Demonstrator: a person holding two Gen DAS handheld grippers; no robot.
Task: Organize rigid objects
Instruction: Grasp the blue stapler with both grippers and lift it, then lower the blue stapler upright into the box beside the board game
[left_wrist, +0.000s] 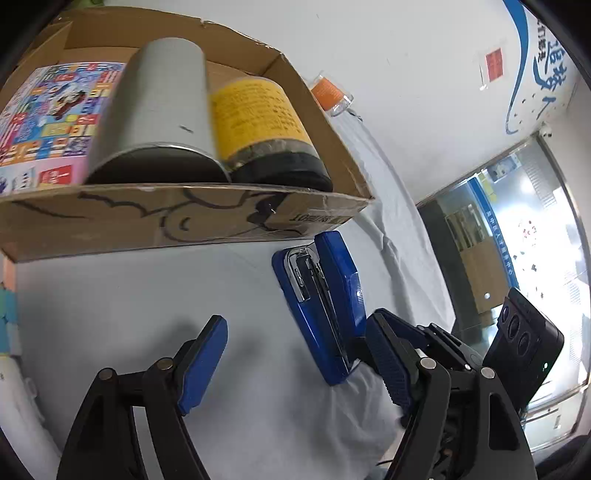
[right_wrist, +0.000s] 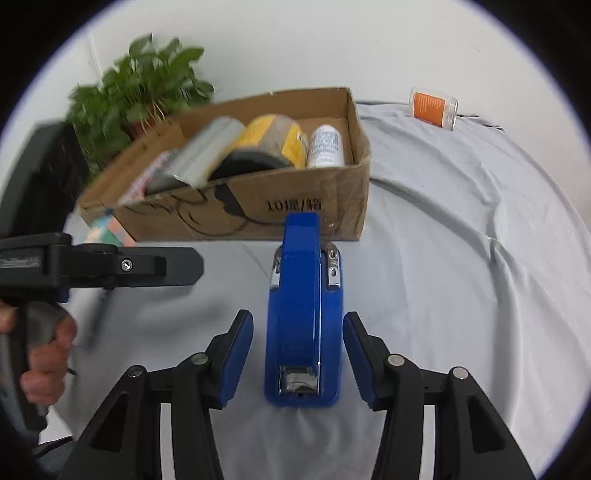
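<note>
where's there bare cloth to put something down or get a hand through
Free: the cloth right of the stapler, up to the orange jar. Also a strip between the box and the left gripper. Crowded: the box's left and middle, packed with cans; only its right end looks less filled.

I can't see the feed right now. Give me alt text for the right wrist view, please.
The open right tongs straddle a glossy blue plastic stapler lying on the pale grey cloth, their blue pads clear of its sides. Behind it, a brown cardboard box holds a yellow-labelled jar and a white bottle.
</note>
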